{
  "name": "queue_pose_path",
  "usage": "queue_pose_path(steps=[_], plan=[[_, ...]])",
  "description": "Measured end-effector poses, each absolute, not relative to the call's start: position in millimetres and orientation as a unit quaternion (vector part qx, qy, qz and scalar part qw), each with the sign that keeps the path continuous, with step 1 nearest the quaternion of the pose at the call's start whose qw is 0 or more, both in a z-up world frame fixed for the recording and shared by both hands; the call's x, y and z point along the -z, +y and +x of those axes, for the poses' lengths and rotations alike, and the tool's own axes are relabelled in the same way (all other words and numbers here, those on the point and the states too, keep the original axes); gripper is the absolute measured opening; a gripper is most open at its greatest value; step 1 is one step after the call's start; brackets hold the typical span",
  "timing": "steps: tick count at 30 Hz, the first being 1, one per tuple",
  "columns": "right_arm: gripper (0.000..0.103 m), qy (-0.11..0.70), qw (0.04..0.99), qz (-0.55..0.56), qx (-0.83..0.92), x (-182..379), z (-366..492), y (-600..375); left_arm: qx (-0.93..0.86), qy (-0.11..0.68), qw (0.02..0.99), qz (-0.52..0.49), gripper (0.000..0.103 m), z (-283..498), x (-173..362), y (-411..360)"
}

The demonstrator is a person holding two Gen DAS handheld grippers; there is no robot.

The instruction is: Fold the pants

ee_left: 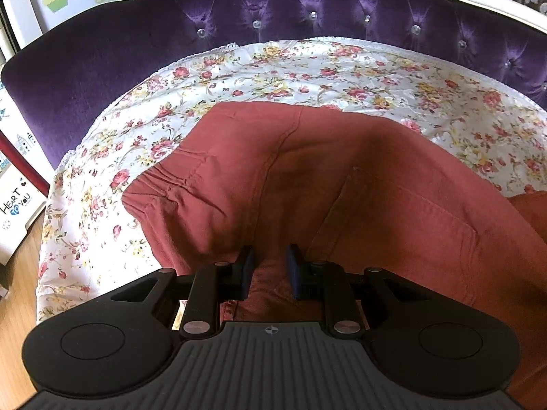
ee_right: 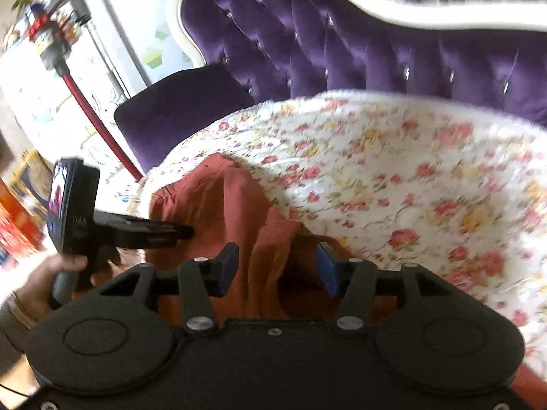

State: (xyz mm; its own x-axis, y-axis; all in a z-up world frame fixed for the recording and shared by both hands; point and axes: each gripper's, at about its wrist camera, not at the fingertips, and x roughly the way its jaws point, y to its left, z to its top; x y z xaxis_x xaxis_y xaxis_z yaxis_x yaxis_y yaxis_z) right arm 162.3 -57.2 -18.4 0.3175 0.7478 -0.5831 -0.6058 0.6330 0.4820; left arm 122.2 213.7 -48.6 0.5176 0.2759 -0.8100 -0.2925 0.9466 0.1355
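Left wrist view looks down on rust-red pants (ee_left: 307, 177) spread over a floral sheet (ee_left: 307, 68) that covers the seat of a purple tufted sofa (ee_left: 307, 3). The gathered waistband lies toward nine o'clock, a back pocket toward four o'clock, and the cloth rises in a soft hump at the middle. The left gripper (ee_left: 270, 266) sits at six o'clock with its blue pads drawn narrow, pinching a ridge of the red fabric between them. Right wrist view, blurred, shows the same pants (ee_right: 239, 212) bunched at the centre, the sheet (ee_right: 410, 177) filling the field from one to four o'clock and the sofa back (ee_right: 342, 44) at twelve. The right gripper (ee_right: 277, 266) stands with its jaws wide; a fold of cloth lies between the pads, but neither pad presses on it. At nine o'clock the left gripper (ee_right: 186, 231) reaches in from the side, its tip at the fabric, and a hand (ee_right: 48, 280) grips its handle at eight o'clock.
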Motion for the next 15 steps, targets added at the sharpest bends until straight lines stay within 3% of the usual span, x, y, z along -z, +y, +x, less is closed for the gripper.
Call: queue_pose_path(steps=[2, 9, 10, 11, 15], plan=[[0.053, 0.439, 0.782, 0.11, -0.429, 26, 173, -54, -0.163, 0.462, 0.871, -0.011, 0.021, 122, 48, 214], [0.051, 0.47, 0.746, 0.187, -0.433, 44, 198, -40, -0.16, 0.458, 0.874, -0.012, 0.021, 120, 48, 213], [0.044, 0.466, 0.747, 0.198, -0.431, 43, 200, -41, -0.159, 0.458, 0.875, -0.013, 0.021, 120, 48, 214], [0.014, 0.455, 0.755, 0.206, -0.424, 41, 204, -42, -0.158, 0.458, 0.875, -0.014, 0.021, 120, 48, 214], [0.008, 0.382, 0.84, 0.156, -0.352, 22, 227, -45, -0.155, 0.456, 0.876, -0.014, 0.021, 118, 48, 214]])
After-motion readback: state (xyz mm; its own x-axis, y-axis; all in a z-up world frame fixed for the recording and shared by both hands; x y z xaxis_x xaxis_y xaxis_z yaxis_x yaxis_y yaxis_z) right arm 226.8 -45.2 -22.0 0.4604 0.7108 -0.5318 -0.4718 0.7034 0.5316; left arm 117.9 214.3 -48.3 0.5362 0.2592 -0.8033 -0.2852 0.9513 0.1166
